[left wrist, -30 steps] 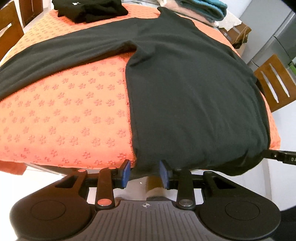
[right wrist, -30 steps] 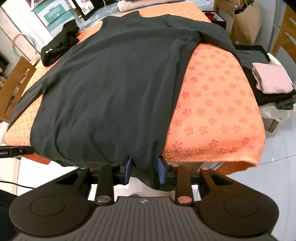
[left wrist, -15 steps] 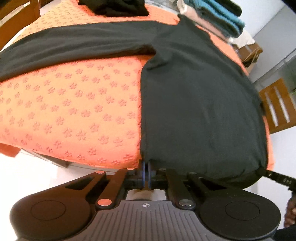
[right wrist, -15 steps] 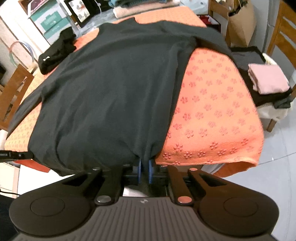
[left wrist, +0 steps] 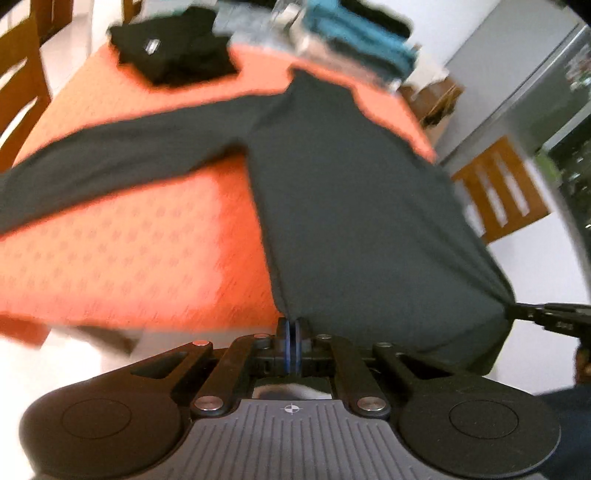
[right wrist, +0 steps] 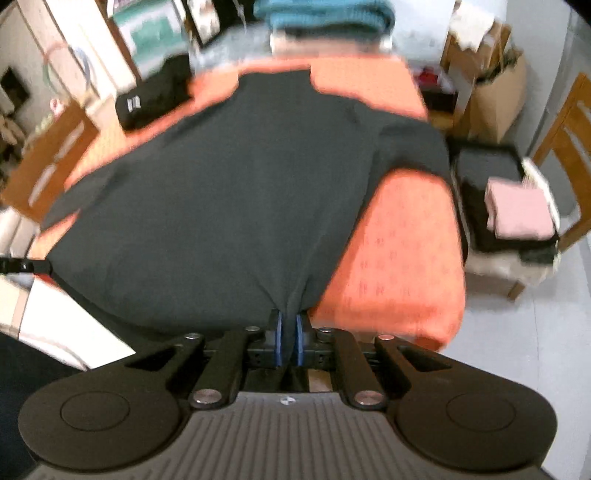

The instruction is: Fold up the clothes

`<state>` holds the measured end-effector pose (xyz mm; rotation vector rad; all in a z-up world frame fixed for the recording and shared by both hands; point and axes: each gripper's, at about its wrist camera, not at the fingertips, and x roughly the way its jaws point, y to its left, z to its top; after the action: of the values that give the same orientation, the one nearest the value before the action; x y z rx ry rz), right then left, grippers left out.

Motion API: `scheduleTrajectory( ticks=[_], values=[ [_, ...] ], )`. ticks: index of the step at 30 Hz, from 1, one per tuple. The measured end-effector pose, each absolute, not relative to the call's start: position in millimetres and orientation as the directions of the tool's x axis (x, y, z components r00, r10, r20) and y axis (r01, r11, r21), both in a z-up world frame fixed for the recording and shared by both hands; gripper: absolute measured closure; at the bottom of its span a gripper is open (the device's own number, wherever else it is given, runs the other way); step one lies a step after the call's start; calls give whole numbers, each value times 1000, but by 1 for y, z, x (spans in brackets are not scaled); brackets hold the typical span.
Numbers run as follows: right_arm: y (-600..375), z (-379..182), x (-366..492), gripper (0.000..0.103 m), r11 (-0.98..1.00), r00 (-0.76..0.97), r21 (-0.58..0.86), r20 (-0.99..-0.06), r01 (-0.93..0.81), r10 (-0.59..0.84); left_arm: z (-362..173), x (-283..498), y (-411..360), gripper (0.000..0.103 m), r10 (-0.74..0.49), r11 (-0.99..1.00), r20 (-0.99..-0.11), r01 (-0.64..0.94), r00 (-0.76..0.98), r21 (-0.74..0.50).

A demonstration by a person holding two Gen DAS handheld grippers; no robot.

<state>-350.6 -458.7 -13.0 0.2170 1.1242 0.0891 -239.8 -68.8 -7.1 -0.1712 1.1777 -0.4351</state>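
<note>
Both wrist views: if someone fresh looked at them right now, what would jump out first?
The dark long-sleeved shirt spread across the orange table cover fills both views. The left gripper and right gripper are each shut on a corner of its near hem, pulling the fabric taut. Beyond it, a folded black garment lies at the far left, and folded teal clothes are stacked at the far end.

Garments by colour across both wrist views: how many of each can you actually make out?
Dark grey: 1, the long-sleeved shirt spread on the orange tablecloth, its hem pinched in the left gripper and right gripper.
Black: 1, folded garment.
Teal: 1, folded stack.
Pink: 1, folded piece.
Total: 4.
</note>
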Motion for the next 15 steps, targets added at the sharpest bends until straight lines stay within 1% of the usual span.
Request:
scheduleTrajectory(
  ticks=[4, 5, 8, 11, 13, 14, 15],
  values=[
    [-460, -43, -360, 93, 972, 367, 223, -912, 69, 183, -46, -240, -68, 98, -342, 933, -902, 211, 262, -292],
    [-461, -46, -362, 93, 970, 371, 228, -910, 80, 183, -54, -240, -68, 99, -328, 938, -910, 203, 253, -282],
    [-468, -52, -363, 93, 966, 400, 234, -900, 114, 171, -69, -240, -62, 99, -292, 949, -927, 195, 237, -249],
    [-475, -56, -358, 93, 960, 440, 238, -885, 147, 152, -68, -235, -64, 99, -281, 949, -927, 214, 248, -231],
    [-479, -62, -352, 88, 954, 464, 249, -874, 167, 147, -63, -231, -67, 99, -286, 945, -919, 235, 270, -226],
    [-481, -66, -350, 81, 950, 476, 258, -867, 175, 148, -60, -229, -69, 99, -290, 943, -914, 246, 283, -223],
    [-482, -70, -348, 75, 947, 486, 268, -861, 179, 151, -57, -226, -72, 99, -296, 941, -909, 255, 294, -223]
  ],
)
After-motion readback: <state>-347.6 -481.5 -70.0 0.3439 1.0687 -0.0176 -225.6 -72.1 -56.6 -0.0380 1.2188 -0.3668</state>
